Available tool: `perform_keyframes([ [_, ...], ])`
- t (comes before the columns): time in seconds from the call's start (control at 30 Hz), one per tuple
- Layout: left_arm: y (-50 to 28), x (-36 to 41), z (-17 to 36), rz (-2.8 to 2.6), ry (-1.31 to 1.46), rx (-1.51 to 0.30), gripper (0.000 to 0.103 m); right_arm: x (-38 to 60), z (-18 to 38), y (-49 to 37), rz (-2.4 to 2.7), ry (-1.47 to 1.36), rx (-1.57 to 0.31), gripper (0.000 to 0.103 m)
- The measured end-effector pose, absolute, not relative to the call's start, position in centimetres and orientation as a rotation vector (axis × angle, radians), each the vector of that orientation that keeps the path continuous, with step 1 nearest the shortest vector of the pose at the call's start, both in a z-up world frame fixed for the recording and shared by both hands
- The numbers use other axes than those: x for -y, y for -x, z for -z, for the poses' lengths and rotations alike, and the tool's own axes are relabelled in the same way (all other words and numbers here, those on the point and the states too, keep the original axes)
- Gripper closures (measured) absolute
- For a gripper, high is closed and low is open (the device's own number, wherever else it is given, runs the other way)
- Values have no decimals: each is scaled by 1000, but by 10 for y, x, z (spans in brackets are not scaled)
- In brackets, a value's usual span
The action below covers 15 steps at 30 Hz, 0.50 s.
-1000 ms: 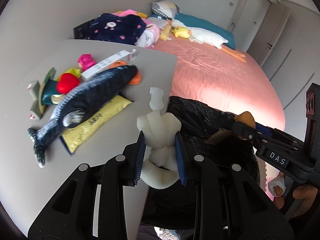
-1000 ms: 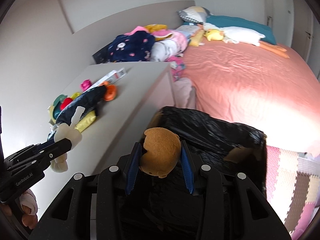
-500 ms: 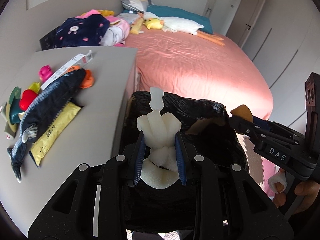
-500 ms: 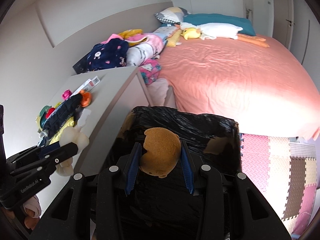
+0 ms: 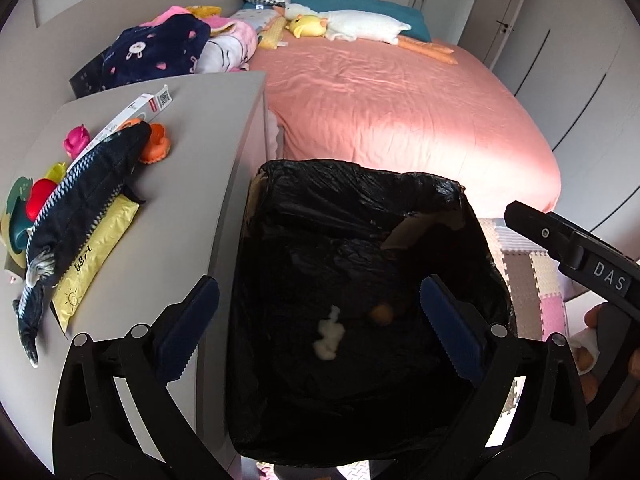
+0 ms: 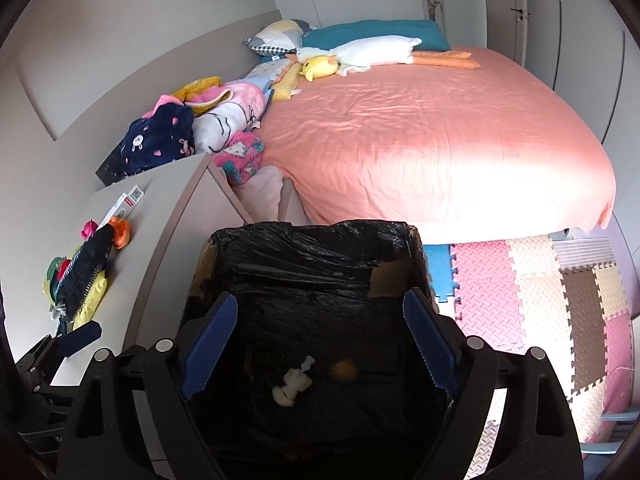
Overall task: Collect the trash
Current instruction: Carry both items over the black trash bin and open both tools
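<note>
One lined bin [image 5: 360, 208], two scraps inside, two grippers, one bed [image 5: 400, 112]

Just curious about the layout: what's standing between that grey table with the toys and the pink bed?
A bin lined with a black bag stands there, against the table and in front of the bed. The right wrist view shows it best.

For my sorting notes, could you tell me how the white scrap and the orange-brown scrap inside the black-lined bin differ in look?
The white scrap is pale, long and lumpy, with a thin strip at its top; the orange-brown scrap is darker, rounder and more compact. The white scrap looks larger than the orange-brown one and lies to its left in both views. Both look blurred, and both are inside the black-lined bin, apart from each other.
</note>
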State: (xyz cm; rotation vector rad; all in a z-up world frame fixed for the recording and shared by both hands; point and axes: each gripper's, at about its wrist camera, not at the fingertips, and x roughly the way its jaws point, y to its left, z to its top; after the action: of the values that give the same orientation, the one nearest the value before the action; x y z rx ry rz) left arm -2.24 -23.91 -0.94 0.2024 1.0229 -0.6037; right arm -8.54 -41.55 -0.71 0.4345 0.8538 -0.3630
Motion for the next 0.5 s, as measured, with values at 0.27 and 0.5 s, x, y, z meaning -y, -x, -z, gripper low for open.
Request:
perform_keyframes([
  [0.27,18,226,10,568,-206,-1014,6,399,6,71,315,-389,-863,18],
  [0.5,13,210,8,520,-201,-1001,6,386,6,59,264,-382,-871,18],
])
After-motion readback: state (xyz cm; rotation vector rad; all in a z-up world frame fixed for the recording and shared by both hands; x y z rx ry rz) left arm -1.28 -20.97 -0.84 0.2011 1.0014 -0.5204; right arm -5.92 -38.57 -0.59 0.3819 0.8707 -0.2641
